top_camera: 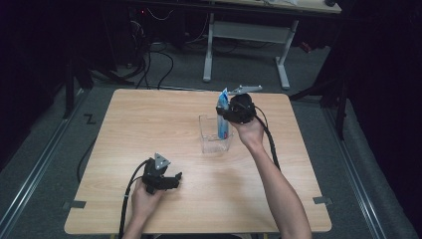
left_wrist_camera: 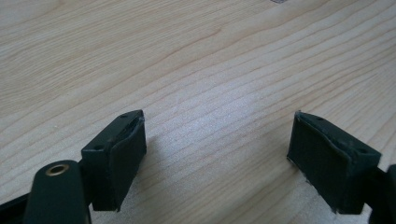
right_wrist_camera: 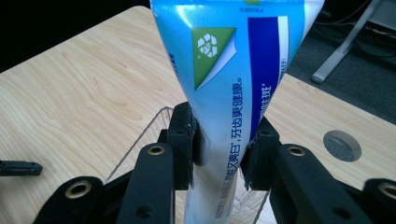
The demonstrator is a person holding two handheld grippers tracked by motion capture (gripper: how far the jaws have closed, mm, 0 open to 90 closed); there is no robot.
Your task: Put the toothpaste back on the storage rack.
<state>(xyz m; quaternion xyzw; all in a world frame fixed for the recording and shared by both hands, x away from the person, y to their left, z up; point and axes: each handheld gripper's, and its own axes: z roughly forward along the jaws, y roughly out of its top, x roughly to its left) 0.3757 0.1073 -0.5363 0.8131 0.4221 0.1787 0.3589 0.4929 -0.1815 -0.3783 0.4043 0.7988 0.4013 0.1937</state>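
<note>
Gripping blue tube [right_wrist_camera: 233,79], Chinese print, recycling mark

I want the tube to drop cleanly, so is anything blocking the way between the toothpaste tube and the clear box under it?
Nothing visible does. The right gripper holds the blue toothpaste tube upright, its lower end already inside the clear plastic box, which looks otherwise empty.

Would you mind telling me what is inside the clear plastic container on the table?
A blue toothpaste tube stands upright in the clear container, clamped by the right gripper. Its lower end is hidden behind the gripper, so I cannot tell whether it touches the bottom.
</note>
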